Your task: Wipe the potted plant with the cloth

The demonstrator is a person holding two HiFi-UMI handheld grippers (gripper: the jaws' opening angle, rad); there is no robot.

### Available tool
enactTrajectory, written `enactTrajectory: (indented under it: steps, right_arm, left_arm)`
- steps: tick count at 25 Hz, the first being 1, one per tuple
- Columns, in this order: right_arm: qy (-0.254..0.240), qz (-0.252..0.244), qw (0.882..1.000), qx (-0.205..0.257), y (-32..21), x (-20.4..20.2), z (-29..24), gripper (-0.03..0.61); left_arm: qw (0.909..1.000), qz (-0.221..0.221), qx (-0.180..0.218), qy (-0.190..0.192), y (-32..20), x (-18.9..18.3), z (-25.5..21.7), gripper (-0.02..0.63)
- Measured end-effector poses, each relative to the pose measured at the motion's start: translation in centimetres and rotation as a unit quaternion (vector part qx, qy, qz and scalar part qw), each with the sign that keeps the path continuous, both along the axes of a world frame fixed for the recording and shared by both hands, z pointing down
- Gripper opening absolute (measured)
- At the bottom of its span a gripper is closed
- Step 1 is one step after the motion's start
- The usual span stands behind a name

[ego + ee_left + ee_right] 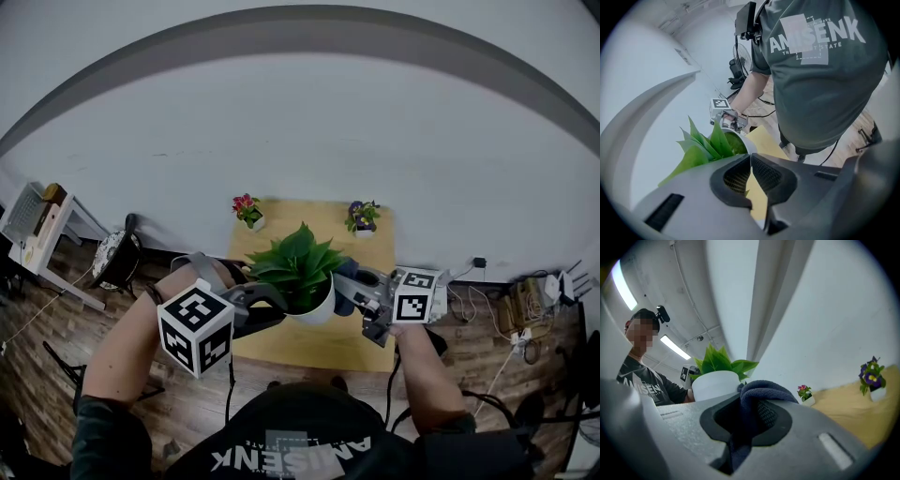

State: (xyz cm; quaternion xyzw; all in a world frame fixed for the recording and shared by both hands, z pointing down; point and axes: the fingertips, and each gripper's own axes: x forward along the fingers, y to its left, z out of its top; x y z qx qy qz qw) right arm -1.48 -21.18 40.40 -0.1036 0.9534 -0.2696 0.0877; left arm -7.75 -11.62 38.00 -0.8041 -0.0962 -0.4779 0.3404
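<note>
The potted plant (298, 261), broad green leaves in a white pot (319, 307), is at the middle of the yellow table (281, 349). My left gripper (267, 307) reaches in from the left among the lower leaves. In the left gripper view its jaws (751, 158) stand nearly together with a thin green sliver of leaf (746, 192) between the pads, and the plant (705, 147) lies just beyond. My right gripper (352, 292) is at the pot's right side, shut on a dark blue cloth (345, 277). In the right gripper view the cloth (761, 392) bulges over the jaws, close to the pot (716, 385).
Two small flower pots (248, 212) (363, 217) stand at the table's far edge against the white wall. A dark chair (117, 258) is on the floor to the left. Cables and a power strip (525, 323) lie at the right.
</note>
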Motion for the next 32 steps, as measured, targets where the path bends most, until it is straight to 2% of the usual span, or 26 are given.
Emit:
enactTrajectory:
  steps: [3, 7, 14, 18, 23, 32]
  right_arm:
    - [0.007, -0.013, 1.000, -0.016, 0.4, 0.2, 1.7, 0.046]
    - [0.000, 0.000, 1.000, -0.015, -0.5, 1.2, 1.5, 0.046]
    - [-0.034, -0.013, 0.998, 0.050, -3.2, 0.3, -6.2, 0.046]
    - [-0.054, -0.041, 0.996, 0.059, -3.7, -1.8, -8.5, 0.046]
    - [-0.054, -0.079, 0.995, 0.038, -2.9, -3.7, -7.5, 0.046]
    - [-0.069, -0.134, 0.988, -0.037, -2.1, -3.3, -3.3, 0.046]
  left_arm:
    - [0.9999, 0.007, -0.002, 0.009, 0.2, 0.1, -0.4, 0.014]
    - [0.9998, 0.011, 0.003, 0.016, 0.4, 0.4, -0.8, 0.012]
    - [0.9998, 0.019, -0.005, 0.006, 0.5, 0.4, -0.5, 0.012]
    - [0.9997, 0.022, 0.002, 0.011, 0.6, 0.4, -0.7, 0.012]
    - [0.9997, 0.013, 0.015, 0.013, 0.7, 0.7, -1.3, 0.012]
    - [0.9998, -0.014, 0.010, 0.011, 0.6, 0.4, -1.0, 0.012]
